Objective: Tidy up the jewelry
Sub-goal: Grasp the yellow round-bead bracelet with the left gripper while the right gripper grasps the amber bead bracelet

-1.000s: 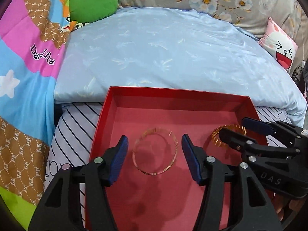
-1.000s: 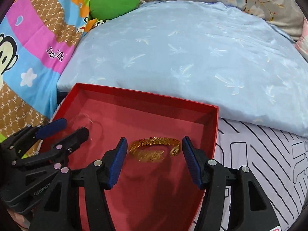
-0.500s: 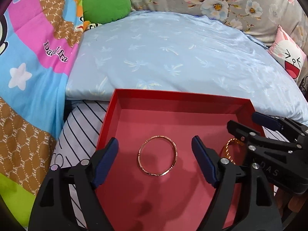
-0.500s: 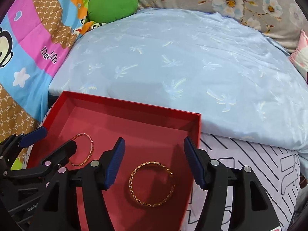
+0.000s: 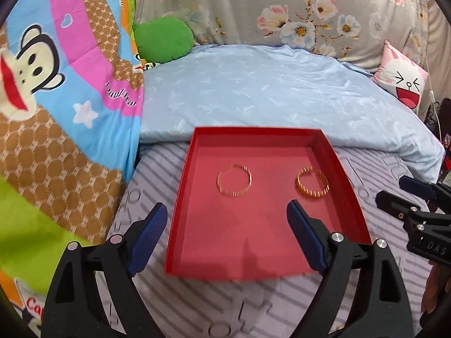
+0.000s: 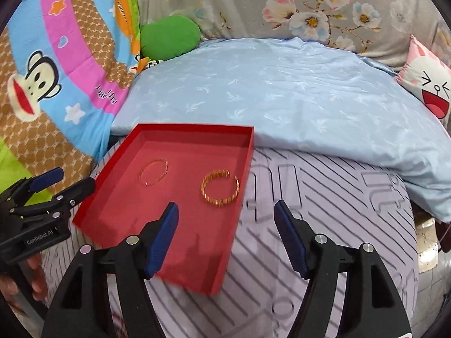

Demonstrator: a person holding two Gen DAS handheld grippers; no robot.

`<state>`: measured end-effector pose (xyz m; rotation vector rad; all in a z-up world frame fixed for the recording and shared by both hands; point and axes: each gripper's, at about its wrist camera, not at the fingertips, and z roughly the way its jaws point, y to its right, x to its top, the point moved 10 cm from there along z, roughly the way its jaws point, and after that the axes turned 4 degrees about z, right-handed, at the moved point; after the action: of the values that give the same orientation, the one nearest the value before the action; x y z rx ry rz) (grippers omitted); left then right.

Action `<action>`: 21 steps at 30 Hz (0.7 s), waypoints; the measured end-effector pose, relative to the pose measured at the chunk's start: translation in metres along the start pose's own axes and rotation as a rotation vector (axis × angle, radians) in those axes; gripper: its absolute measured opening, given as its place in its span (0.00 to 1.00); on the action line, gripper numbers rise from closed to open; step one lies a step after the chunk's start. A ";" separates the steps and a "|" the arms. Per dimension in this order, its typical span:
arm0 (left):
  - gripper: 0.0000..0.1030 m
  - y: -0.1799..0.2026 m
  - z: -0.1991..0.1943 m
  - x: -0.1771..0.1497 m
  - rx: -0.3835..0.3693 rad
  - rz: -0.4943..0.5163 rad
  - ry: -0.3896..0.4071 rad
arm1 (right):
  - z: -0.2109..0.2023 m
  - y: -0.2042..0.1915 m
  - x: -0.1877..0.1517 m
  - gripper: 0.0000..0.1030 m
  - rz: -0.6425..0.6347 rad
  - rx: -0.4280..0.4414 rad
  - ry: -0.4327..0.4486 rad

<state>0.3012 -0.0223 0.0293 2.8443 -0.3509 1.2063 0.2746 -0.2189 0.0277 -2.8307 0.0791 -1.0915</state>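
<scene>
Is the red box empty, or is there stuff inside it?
Not empty. The red box has no lid on and holds two gold bracelets lying flat: a thin bangle and a thicker open cuff, apart from each other.

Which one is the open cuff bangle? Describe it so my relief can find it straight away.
Find the red tray on the striped sheet in front of the pale blue quilt. Two gold bangles lie flat inside, apart. The cuff is the right one: thicker, ribbed, with a gap in its far side, unlike the thin closed ring.
</scene>
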 end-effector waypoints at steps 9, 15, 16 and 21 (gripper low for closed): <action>0.80 -0.003 -0.038 -0.091 -0.011 -0.044 -0.086 | -0.051 0.003 -0.090 0.65 -0.025 -0.062 -0.034; 0.80 -0.002 -0.054 -0.134 -0.006 -0.063 -0.106 | -0.062 0.006 -0.148 0.65 -0.005 -0.099 -0.086; 0.80 -0.001 -0.056 -0.140 -0.012 -0.068 -0.109 | -0.062 0.006 -0.154 0.65 -0.002 -0.102 -0.091; 0.80 0.002 -0.062 -0.163 -0.026 -0.096 -0.130 | -0.060 0.008 -0.182 0.64 0.031 -0.121 -0.115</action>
<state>0.1471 0.0143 -0.0433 2.8878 -0.2293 0.9957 0.0992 -0.2157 -0.0499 -2.9817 0.1848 -0.9460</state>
